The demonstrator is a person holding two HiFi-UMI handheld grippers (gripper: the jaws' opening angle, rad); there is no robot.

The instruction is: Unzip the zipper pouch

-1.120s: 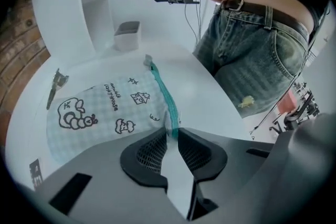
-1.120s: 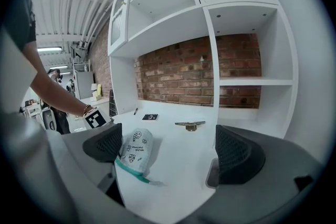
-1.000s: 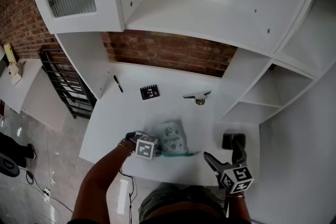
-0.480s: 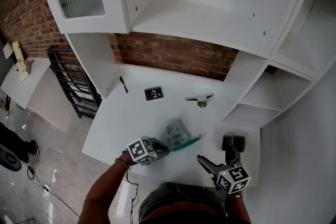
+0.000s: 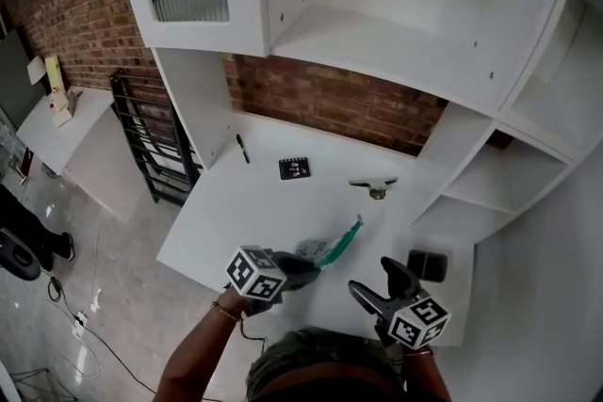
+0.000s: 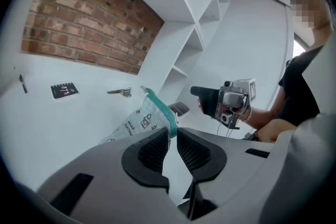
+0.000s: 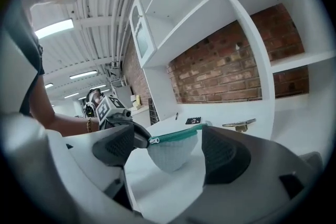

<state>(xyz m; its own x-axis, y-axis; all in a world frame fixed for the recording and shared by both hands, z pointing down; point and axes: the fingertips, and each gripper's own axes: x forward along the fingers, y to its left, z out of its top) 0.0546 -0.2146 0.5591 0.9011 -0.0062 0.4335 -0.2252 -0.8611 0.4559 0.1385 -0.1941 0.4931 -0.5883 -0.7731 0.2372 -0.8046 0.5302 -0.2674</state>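
Observation:
The pouch (image 5: 325,249) is pale mesh with print and a teal zipper (image 5: 347,235). It hangs above the white desk (image 5: 236,212), zipper edge tilted up and away. My left gripper (image 5: 314,265) is shut on its near end, the corner pinched between the pads (image 6: 167,140). In the right gripper view the pouch (image 7: 170,155) dangles from the left gripper (image 7: 143,138), framed between my right jaws but beyond them. My right gripper (image 5: 374,281) is open to the pouch's right. Its jaws have just been closing, and the pads do not touch the pouch.
On the desk lie a black marker (image 5: 243,149), a black card (image 5: 294,168), a metal clip (image 5: 375,188) and a dark block (image 5: 426,264). White shelves (image 5: 377,42) and a brick wall (image 5: 330,104) stand behind. A metal rack (image 5: 141,136) is left.
My left gripper has lifted the pouch off the desk and rolled, so the zipper now points up. The right gripper has moved left toward the pouch and its jaws have narrowed.

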